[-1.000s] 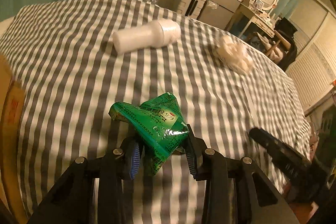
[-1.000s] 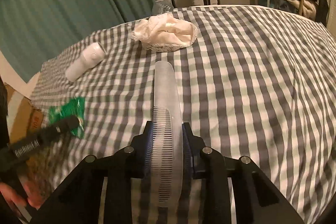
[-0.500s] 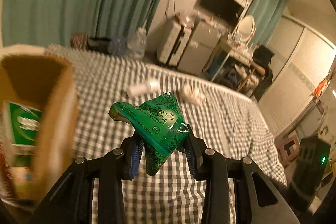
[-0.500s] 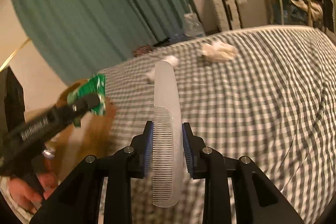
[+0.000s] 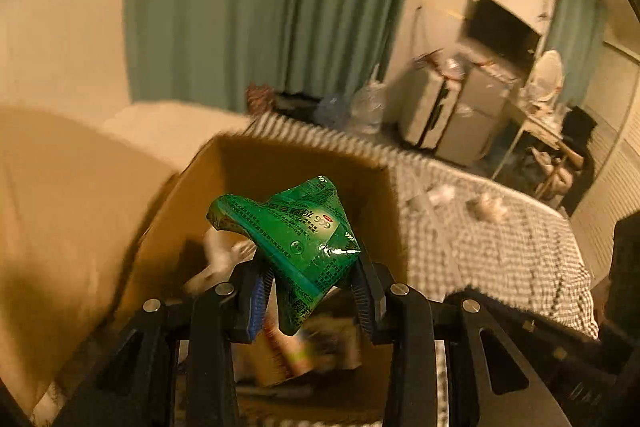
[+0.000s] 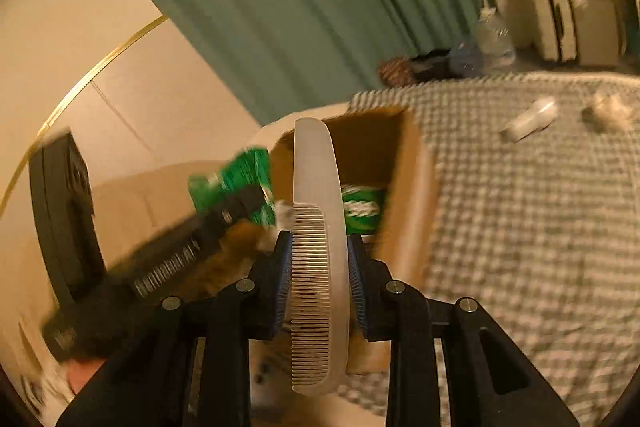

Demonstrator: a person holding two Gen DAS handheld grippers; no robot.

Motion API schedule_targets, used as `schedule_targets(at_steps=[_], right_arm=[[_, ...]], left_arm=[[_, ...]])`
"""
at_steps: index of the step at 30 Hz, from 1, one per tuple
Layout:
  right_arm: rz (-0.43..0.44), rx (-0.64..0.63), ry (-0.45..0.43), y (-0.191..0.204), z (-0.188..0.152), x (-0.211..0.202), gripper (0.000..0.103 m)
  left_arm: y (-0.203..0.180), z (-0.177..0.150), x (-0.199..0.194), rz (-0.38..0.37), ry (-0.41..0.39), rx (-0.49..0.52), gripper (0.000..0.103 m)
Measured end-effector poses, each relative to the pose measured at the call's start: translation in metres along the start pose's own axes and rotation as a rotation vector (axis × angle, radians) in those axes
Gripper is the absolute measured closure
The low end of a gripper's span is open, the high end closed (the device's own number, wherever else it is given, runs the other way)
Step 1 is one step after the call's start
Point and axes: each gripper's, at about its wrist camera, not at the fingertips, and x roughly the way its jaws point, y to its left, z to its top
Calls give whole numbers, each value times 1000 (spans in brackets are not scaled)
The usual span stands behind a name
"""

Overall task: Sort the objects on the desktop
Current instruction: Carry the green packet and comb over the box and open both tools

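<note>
My left gripper (image 5: pixel 310 297) is shut on a crumpled green packet (image 5: pixel 292 239) and holds it over the open cardboard box (image 5: pixel 280 159). Inside the box lie several items, blurred. My right gripper (image 6: pixel 318 283) is shut on a translucent white comb (image 6: pixel 316 227), held upright just short of the same box (image 6: pixel 408 195). In the right wrist view the left gripper (image 6: pixel 240 205) with its green packet (image 6: pixel 236 179) is at the left, over the box's near side. A white bottle (image 6: pixel 530 119) and a crumpled white cloth (image 6: pixel 610 109) lie on the checked cloth.
The box stands at the left edge of the checked surface (image 6: pixel 540 219). A green curtain (image 5: pixel 260 7) hangs behind. Clear bottles (image 5: pixel 366 107) and white appliances (image 5: pixel 444 115) stand beyond the far edge. A hand (image 6: pixel 86 373) grips the left tool.
Both grippers have risen and swung left, away from the middle of the checked surface to the cardboard box. The packet and the comb stay gripped.
</note>
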Motion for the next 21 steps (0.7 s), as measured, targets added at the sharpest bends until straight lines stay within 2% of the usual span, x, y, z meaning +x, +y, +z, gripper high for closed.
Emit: schedule_targets(at_steps=[3,4,5,6,7,8,11,12,16,21], right_arm=[[-2,-12,30,8,3,17,76],[-16,-23,26,11,4,19,71],[-29,-31,24,13,6,19,64],[-34,-30,23,13,8,17,49],[-43,-25,4,13,8,9,46],[-54,-26,-20,10,11,1,46],[-116,-40,-79,-3,9,-28,43],[-145,-44,-100,-10,7,-38,40],[-294,-40,-173,-51,-4,-82,37],[-410,28,-192,-103,-21,-126,37]], left_arm=[[19,-11,4,7,24,-31,65],[24,-13,7,3,32,-38,63],[30,-16,7,6,37,-38,57],[32,-18,9,17,43,-35,40],[32,-19,10,28,48,-30,28],[32,-22,9,38,50,-27,11],[21,-27,6,24,36,-23,9],[18,-28,4,14,37,-22,9],[0,-30,-2,-9,22,-8,7],[-43,-35,-11,-75,10,37,2]])
